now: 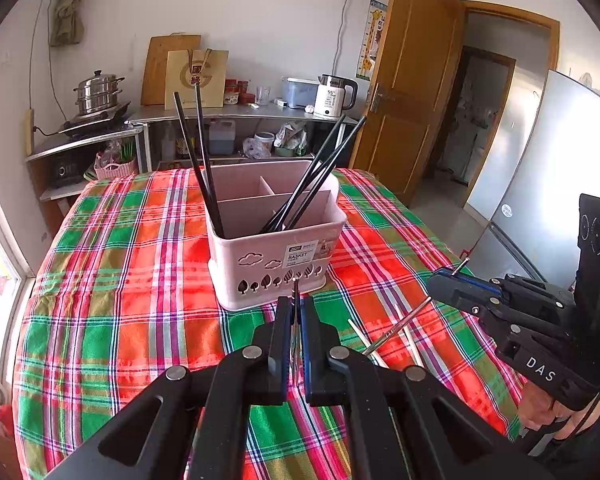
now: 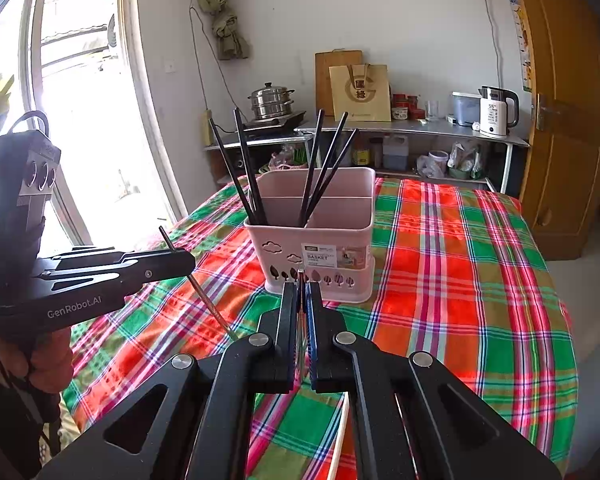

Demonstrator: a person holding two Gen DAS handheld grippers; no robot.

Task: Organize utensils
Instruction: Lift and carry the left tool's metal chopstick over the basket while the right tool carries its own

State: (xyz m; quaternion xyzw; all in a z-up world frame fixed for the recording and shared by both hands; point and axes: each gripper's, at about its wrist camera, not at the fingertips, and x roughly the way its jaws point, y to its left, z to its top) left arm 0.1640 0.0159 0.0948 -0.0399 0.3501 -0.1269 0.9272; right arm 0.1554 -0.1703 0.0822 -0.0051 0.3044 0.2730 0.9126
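A pink divided basket (image 1: 276, 256) (image 2: 320, 248) stands mid-table on the plaid cloth (image 1: 132, 312). Black chopsticks lean in it, two at its left (image 1: 202, 168) (image 2: 244, 168) and several at its right (image 1: 320, 176) (image 2: 324, 164). My left gripper (image 1: 296, 300) (image 2: 188, 260) is shut on a thin metal chopstick (image 1: 295, 286) (image 2: 208, 300), held above the cloth in front of the basket. My right gripper (image 2: 301, 286) (image 1: 440, 280) is shut on another metal chopstick (image 2: 300, 272) (image 1: 400, 326). Pale chopsticks (image 1: 410, 336) (image 2: 340, 440) lie on the cloth below the grippers.
Behind the table runs a steel counter (image 1: 236, 114) with a steamer pot (image 1: 98, 94), a paper bag (image 1: 196, 78) and a white kettle (image 1: 334, 98). A wooden door (image 1: 412, 92) and a fridge (image 1: 548, 184) stand to the right, a window (image 2: 80, 100) to the left.
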